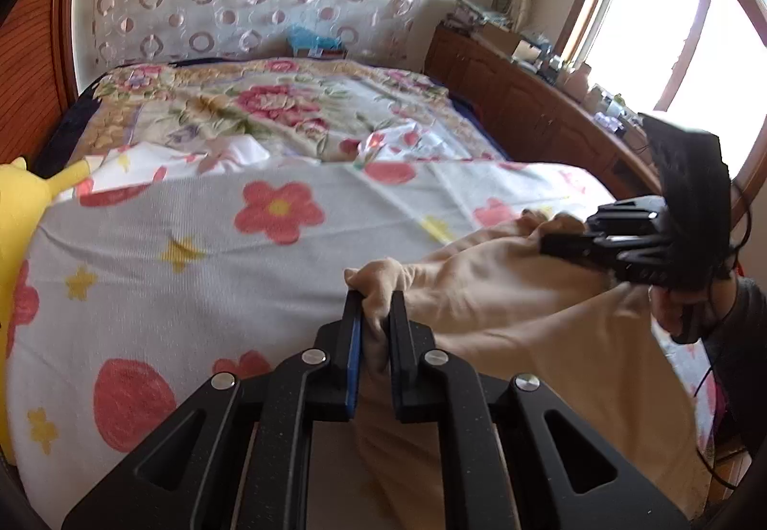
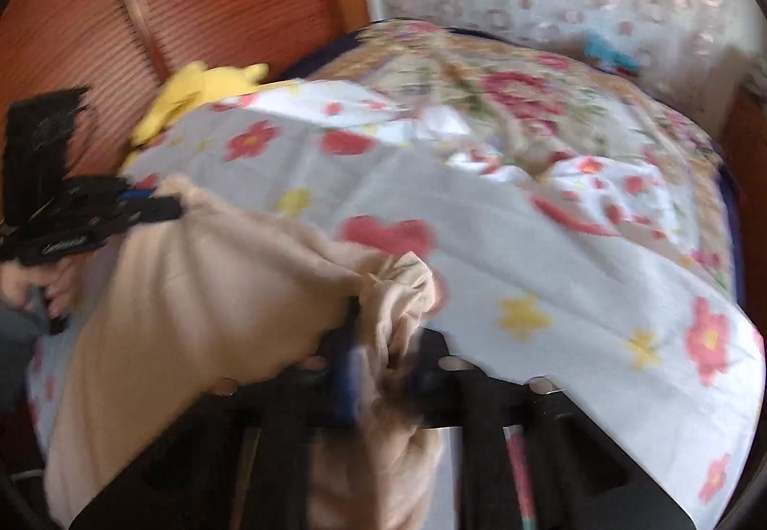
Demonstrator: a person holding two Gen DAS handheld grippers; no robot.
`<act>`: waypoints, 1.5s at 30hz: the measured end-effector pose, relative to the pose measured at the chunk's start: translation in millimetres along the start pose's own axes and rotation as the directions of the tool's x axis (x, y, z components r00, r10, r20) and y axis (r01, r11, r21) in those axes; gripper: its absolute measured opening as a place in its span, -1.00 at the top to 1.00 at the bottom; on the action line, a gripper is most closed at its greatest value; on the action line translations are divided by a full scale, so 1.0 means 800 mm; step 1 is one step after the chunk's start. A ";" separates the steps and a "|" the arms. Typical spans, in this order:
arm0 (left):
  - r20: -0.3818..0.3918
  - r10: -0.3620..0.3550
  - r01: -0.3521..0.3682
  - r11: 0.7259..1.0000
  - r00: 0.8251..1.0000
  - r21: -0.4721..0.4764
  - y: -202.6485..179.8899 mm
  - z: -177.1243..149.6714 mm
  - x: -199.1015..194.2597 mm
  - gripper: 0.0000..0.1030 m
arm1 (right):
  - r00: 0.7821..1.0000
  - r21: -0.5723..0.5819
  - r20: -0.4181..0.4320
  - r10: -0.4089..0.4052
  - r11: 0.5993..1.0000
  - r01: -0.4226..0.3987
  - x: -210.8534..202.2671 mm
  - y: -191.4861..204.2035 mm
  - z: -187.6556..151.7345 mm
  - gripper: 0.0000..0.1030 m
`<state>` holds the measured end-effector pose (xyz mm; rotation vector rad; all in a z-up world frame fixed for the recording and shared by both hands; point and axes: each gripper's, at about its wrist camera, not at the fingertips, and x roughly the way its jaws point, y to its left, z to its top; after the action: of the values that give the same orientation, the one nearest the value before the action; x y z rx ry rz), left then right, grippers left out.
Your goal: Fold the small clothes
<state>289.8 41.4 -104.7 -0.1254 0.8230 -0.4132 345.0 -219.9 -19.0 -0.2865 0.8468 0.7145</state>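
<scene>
The left gripper (image 1: 376, 297) is clamped on a bunched corner of the beige garment (image 1: 551, 328), the cloth pinched between its two pads. The right gripper (image 2: 383, 314) is also closed on a gathered wad of the same garment, though that view is blurred, so how securely it bites cannot be told. Between the two grips the beige cloth hangs stretched over the flowered sheet (image 1: 191, 242) at the near end of the bed (image 1: 287, 108).

Both pinches hold crumpled fabric rather than a flat hem, so the fold could come out skewed, or a corner could slip free if the hands pull apart too hard.

The sheet ahead lies open for laying the garment down. A yellow plush toy (image 1: 19, 194) sits at the left edge, the wooden cabinet (image 1: 527, 103) runs along the right, and the near edge of the bed lies close below the hanging cloth.
</scene>
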 end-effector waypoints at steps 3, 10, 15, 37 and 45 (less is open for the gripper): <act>0.094 -0.028 0.025 0.999 0.995 0.040 -0.033 0.018 -0.054 0.80 | 0.989 0.010 0.145 -0.026 1.000 0.025 -0.060 0.017 -0.005 0.81; 0.374 -0.089 0.018 0.982 0.923 0.190 -0.134 0.071 -0.249 0.80 | 0.877 -0.007 0.470 -0.097 0.993 0.114 -0.278 0.077 -0.018 0.82; 0.529 -0.125 -0.014 0.968 0.839 0.251 -0.185 0.072 -0.384 0.80 | 0.764 -0.011 0.634 -0.121 0.986 0.165 -0.417 0.129 -0.045 0.82; 0.400 0.008 -0.086 0.980 0.916 0.178 -0.112 0.086 -0.250 0.80 | 0.852 0.015 0.474 -0.222 0.970 0.245 -0.339 0.131 -0.033 0.82; 0.137 0.081 -0.098 0.987 0.987 0.124 -0.065 0.060 -0.083 0.28 | 0.938 0.163 0.187 -0.292 0.951 0.263 -0.178 0.054 -0.028 0.11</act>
<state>268.5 18.3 -12.6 0.0066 0.6674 -0.3688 238.9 -264.6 77.3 -0.1992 0.6345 0.4108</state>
